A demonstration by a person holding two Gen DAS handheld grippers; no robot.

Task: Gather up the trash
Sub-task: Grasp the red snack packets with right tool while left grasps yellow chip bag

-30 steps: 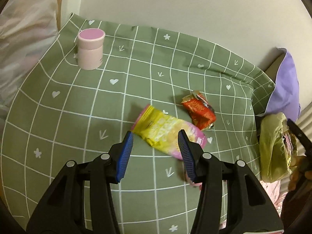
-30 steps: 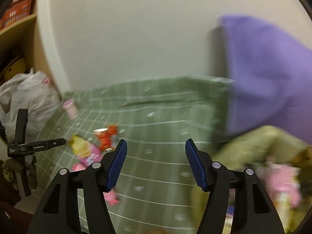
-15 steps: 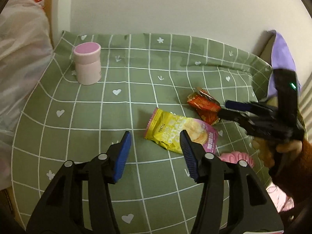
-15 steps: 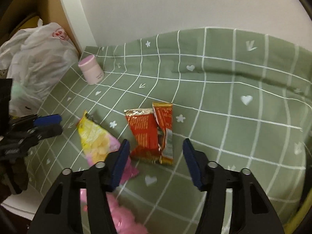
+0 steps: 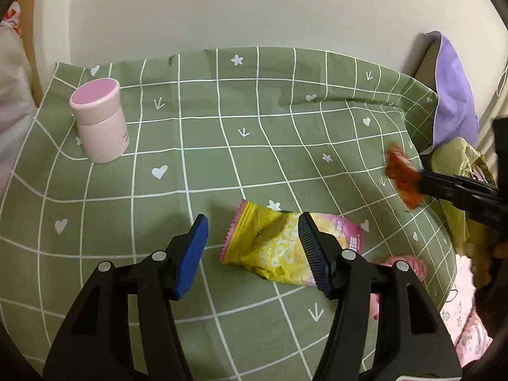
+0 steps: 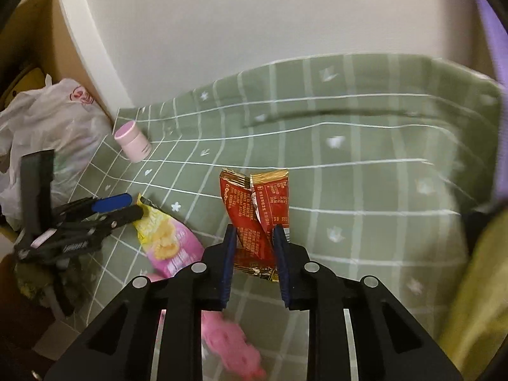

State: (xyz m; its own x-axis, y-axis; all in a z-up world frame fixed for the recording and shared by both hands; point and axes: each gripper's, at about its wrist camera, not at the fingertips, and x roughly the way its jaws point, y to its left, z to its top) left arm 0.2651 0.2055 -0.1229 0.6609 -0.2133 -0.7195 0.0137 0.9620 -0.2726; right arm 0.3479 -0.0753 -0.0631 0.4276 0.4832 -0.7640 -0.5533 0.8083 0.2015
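The right gripper (image 6: 253, 231) has just closed its jaws on the red wrapper (image 6: 258, 209), near the right edge of the green cloth (image 5: 254, 127). The left gripper (image 5: 252, 231) has just opened wider, above the yellow snack bag (image 5: 273, 247) near the front edge, not touching it. A pink jar (image 5: 100, 123) stands upright in the far left corner

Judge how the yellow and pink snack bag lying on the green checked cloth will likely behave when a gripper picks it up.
The snack bag looks crumpled and flattened, so it is probably nearly empty, light and floppy. Its glossy film may slip unless pinched firmly. Lying flat on the soft cloth, it should not roll, though it might slide or bunch.
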